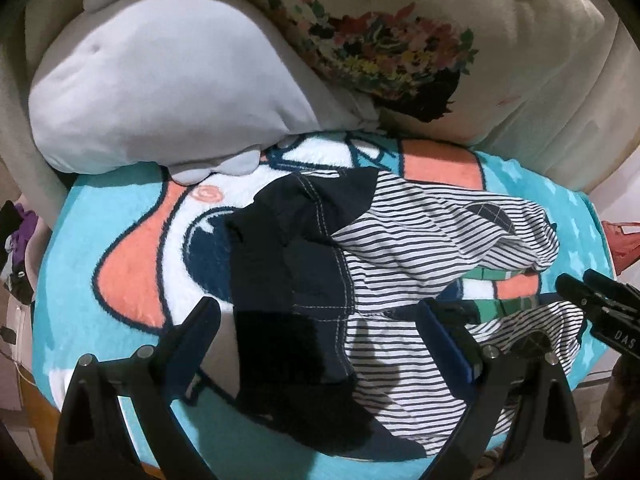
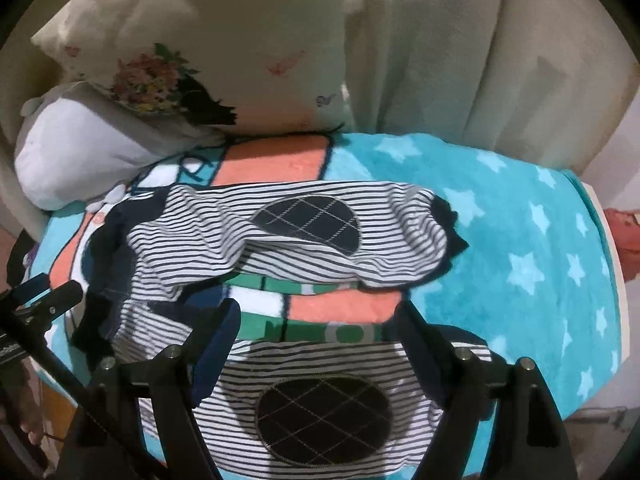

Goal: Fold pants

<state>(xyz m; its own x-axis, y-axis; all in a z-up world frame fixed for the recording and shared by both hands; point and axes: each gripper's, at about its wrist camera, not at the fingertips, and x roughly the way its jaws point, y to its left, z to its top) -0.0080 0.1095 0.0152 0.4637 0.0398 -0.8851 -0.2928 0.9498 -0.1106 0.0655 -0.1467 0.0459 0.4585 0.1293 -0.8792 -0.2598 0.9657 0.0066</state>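
Observation:
Small pants (image 1: 360, 240) lie crumpled on a teal cartoon blanket (image 1: 120, 208). They have a navy waist part (image 1: 288, 264) and white legs with thin navy stripes. In the right wrist view both legs (image 2: 280, 248) show oval navy knee patches, one far (image 2: 308, 224) and one near (image 2: 324, 420). My left gripper (image 1: 320, 314) is open, its fingers astride the navy part and the striped cloth, pinching nothing. My right gripper (image 2: 316, 314) is open above the near leg, just beyond its patch. Each gripper shows in the other's view: the right gripper (image 1: 578, 280) and the left gripper (image 2: 56, 286).
A pale grey plush cushion (image 1: 160, 88) and a cream pillow with a flower print (image 1: 400, 52) lie at the blanket's far edge. Cream fabric (image 2: 480, 40) hangs behind. The blanket (image 2: 520, 240) drops off at the right, where something red (image 2: 624, 240) sits.

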